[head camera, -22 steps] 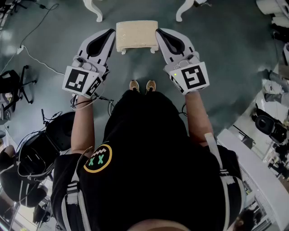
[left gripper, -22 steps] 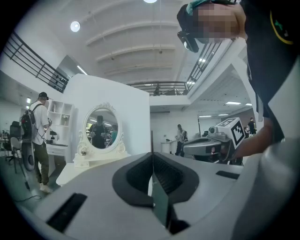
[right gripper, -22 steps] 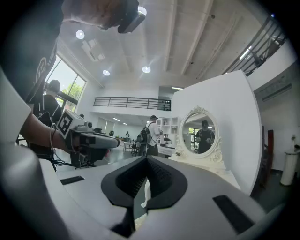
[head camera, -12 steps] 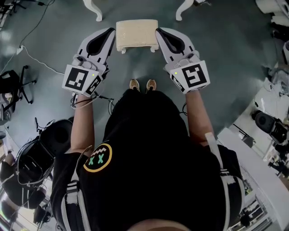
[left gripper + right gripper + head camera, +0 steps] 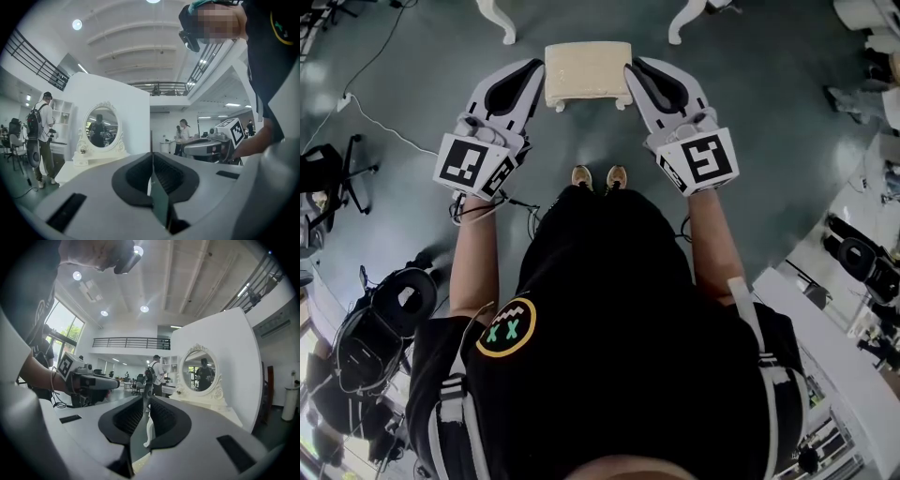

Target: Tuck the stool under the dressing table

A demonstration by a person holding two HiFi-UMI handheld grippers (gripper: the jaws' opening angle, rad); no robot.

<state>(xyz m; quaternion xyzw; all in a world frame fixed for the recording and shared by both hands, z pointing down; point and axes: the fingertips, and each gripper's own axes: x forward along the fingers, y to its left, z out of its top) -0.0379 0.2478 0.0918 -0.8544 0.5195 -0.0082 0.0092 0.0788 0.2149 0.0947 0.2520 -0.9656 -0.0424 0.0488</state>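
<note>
The cream padded stool point(image 5: 587, 67) sits on the grey floor just ahead of the person's shoes. My left gripper point(image 5: 536, 77) lies against its left side and my right gripper point(image 5: 634, 77) against its right side, so the stool is flanked by both. Both point level with jaws shut and nothing between them. Two curved white legs point(image 5: 499, 21) of the dressing table point(image 5: 89, 164) stand just beyond the stool. In the left gripper view the table's oval mirror point(image 5: 101, 127) is ahead at the left. It is ahead at the right in the right gripper view, mirror point(image 5: 200, 371).
A white cable point(image 5: 375, 122) runs over the floor at the left, near a black chair point(image 5: 323, 173). More black chairs point(image 5: 389, 314) stand behind at the left. White desks and gear point(image 5: 853, 262) line the right side. A person with a backpack point(image 5: 40, 136) stands beside the dressing table.
Grippers and stool keep the same hold and have shifted only slightly. The black chairs at the lower left have slid further back in the picture.
</note>
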